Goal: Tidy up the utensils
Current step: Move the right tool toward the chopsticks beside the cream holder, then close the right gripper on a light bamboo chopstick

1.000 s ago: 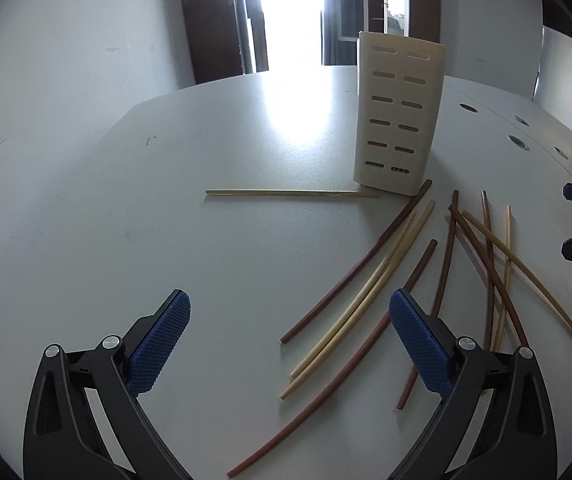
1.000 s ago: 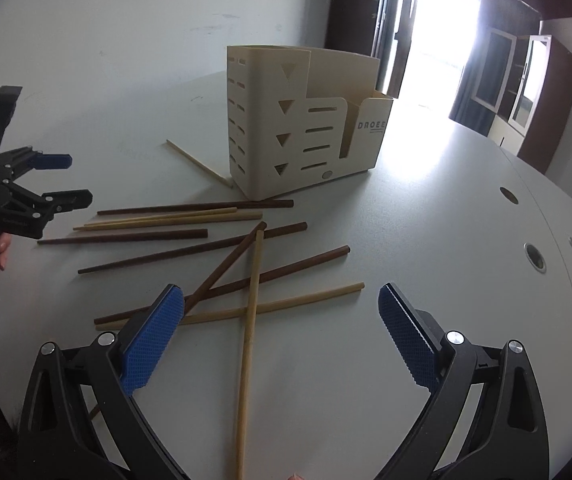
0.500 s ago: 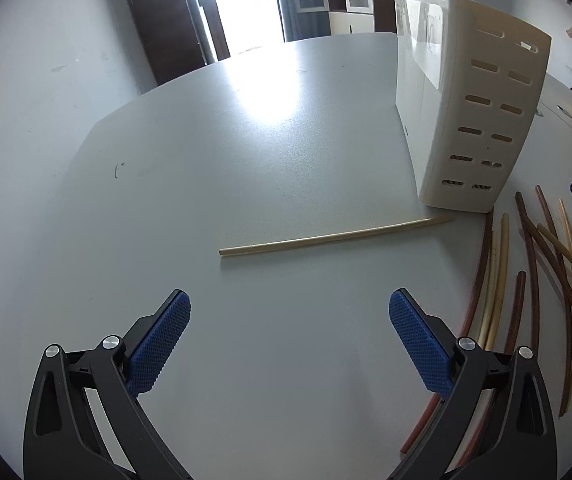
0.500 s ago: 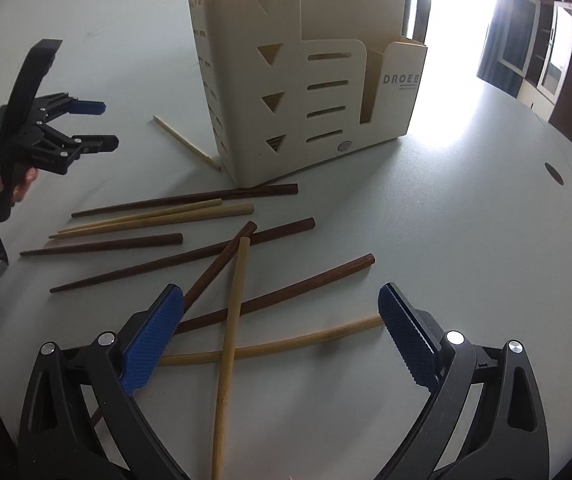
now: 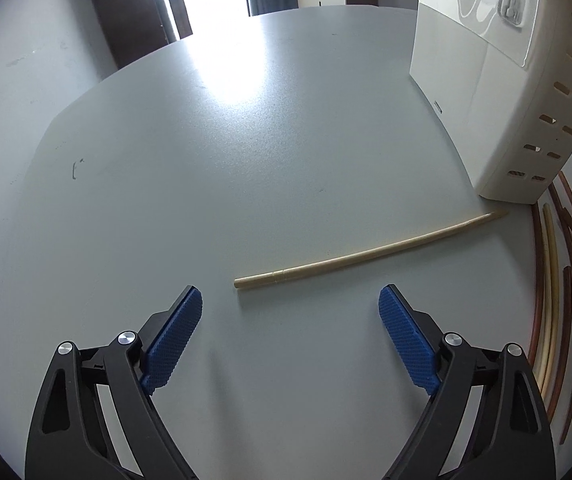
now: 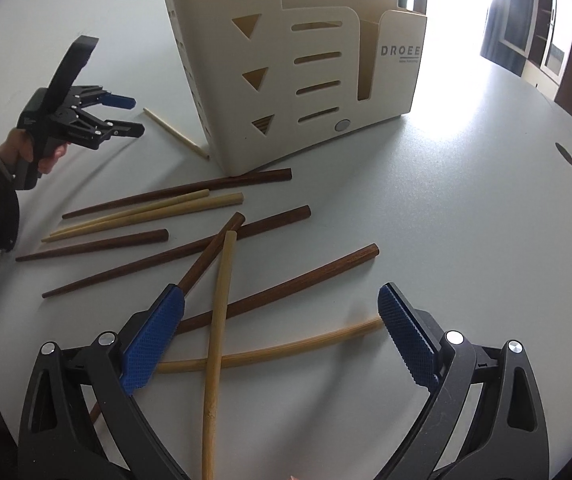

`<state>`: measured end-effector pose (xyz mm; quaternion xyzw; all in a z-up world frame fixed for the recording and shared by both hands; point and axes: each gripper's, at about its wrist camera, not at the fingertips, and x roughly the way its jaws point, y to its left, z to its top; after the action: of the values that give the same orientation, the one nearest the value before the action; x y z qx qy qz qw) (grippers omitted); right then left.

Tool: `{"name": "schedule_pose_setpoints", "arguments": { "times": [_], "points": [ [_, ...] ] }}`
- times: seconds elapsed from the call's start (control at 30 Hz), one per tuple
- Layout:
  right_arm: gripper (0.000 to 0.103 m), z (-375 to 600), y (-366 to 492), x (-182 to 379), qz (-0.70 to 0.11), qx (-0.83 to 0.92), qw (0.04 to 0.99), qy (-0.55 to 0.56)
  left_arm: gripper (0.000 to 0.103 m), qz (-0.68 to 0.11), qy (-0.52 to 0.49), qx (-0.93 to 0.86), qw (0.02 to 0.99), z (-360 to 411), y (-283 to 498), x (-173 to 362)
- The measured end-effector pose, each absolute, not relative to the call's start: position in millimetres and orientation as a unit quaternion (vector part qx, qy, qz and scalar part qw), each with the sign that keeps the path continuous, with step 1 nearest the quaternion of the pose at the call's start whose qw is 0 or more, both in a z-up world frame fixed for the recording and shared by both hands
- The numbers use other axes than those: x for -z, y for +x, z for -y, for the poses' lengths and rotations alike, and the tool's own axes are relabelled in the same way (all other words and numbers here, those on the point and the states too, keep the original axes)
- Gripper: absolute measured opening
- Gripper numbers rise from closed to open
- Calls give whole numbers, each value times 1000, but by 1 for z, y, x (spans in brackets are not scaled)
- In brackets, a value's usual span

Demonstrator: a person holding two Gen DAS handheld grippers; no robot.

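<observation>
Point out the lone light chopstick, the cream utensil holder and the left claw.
lone light chopstick [image 5: 366, 258], left wrist view, mid-shaft.
cream utensil holder [image 6: 318, 80], right wrist view, slotted front wall.
left claw [image 6: 128, 116], right wrist view, between fingertips.

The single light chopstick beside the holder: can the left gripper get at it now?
Probably yes. The light chopstick lies alone on bare table, just ahead of the left gripper, whose closing jaws hold nothing. Only its far tip nears the holder.

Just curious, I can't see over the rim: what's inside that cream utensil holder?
Through a low triangular cutout in the utensil holder something brown and striped shows, unclear what. The other slots look dark or pale. Its walls hide the rest, and neither camera looks in from above.
</observation>
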<state>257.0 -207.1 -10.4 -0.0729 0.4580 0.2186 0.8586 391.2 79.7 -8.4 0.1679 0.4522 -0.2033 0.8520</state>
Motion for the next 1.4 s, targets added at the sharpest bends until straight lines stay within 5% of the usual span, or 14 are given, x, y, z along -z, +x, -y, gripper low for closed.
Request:
{"name": "schedule_pose_setpoints", "arguments": {
  "times": [0.23, 0.4, 0.53, 0.7, 1.2, 1.3, 1.4],
  "points": [
    [98, 205, 251, 11, -466, -223, 854, -63, 78, -446, 138, 254, 847, -96, 394, 10],
    [98, 203, 249, 15, -466, -222, 854, -66, 32, -432, 142, 269, 849, -97, 386, 7],
    [98, 206, 249, 14, -464, -224, 854, -63, 25, -423, 145, 292, 846, -95, 377, 9],
    [98, 214, 255, 12, -466, -230, 853, -44, 2, -419, 156, 348, 824, -84, 347, 9],
    [96, 206, 254, 4, -458, -244, 853, -56, 2, -357, 132, 348, 857, -97, 283, -10],
    [51, 194, 257, 12, -471, -245, 843, -91, 7, -367, 161, 332, 854, -91, 296, -1],
    [43, 193, 261, 14, -464, -234, 848, -103, 9, -381, 150, 336, 848, -93, 311, 6]
  ]
}}
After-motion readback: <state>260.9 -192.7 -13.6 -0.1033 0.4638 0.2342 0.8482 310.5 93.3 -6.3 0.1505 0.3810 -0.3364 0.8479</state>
